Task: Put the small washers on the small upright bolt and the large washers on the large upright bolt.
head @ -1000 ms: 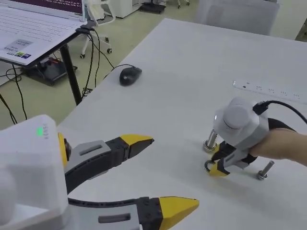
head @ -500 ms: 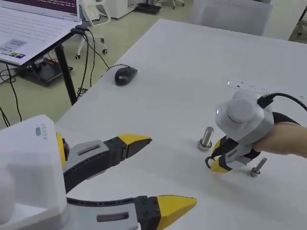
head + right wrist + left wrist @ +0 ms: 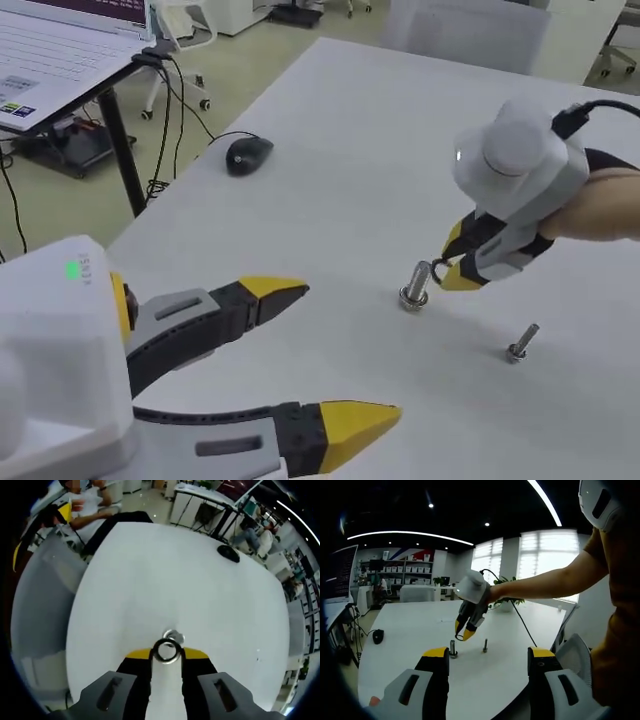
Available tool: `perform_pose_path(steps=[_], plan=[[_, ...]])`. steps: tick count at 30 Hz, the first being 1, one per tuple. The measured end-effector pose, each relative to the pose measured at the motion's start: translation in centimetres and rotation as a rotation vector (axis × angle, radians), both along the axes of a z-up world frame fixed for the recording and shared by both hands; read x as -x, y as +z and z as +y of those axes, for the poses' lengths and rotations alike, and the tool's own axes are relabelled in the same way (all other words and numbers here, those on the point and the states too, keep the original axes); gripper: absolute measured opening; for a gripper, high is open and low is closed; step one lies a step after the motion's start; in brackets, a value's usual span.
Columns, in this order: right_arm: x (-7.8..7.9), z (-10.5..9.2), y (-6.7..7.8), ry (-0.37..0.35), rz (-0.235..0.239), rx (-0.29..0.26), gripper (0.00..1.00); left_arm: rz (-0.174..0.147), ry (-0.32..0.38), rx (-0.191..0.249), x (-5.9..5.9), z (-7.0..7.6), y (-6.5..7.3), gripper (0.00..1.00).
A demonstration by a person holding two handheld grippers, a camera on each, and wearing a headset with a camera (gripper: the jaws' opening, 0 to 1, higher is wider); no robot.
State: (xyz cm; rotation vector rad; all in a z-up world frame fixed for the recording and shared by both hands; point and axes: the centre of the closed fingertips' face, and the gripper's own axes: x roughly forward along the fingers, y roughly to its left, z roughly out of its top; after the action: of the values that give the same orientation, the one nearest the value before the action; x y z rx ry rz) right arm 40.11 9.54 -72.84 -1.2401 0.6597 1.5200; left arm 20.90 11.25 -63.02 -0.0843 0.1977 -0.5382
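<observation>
A large upright bolt (image 3: pixel 415 286) stands on the white table (image 3: pixel 330 150), with a small bolt (image 3: pixel 520 342) to its right. My right gripper (image 3: pixel 455 268) hangs just right of the large bolt's top, shut on a large dark ring washer (image 3: pixel 440 270). In the right gripper view the washer (image 3: pixel 166 651) sits between the yellow tips, directly over the bolt's top (image 3: pixel 173 636). My left gripper (image 3: pixel 320 355) is open near the table's front edge. The left gripper view shows its open jaws, the large bolt (image 3: pixel 453 648), the small bolt (image 3: pixel 485 645) and the right gripper (image 3: pixel 465 628).
A black mouse (image 3: pixel 248 153) lies at the table's left side, its cable running off the edge. A laptop (image 3: pixel 50 50) rests on a stand to the far left. A grey chair back (image 3: pixel 460 30) stands beyond the table's far end.
My right gripper has risen from the table with the washer and moved from beside the small bolt to the top of the large bolt. The left gripper has stayed put.
</observation>
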Motion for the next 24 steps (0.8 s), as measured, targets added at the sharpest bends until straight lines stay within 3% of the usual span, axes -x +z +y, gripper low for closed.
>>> perform_pose_path(steps=[7,16,24], plan=[[-0.6,1.4,-1.6,0.023,0.005,0.039,0.22,0.008,0.021,0.002,0.1,0.8,-0.3,0.62],[-1.9,1.1,-3.4,0.020,0.002,0.077,0.22,0.023,0.048,0.015,0.0,1.6,-0.8,0.62],[-2.2,1.2,-5.3,0.021,0.029,0.100,0.22,0.025,0.043,0.018,-0.5,1.4,-0.8,0.62]])
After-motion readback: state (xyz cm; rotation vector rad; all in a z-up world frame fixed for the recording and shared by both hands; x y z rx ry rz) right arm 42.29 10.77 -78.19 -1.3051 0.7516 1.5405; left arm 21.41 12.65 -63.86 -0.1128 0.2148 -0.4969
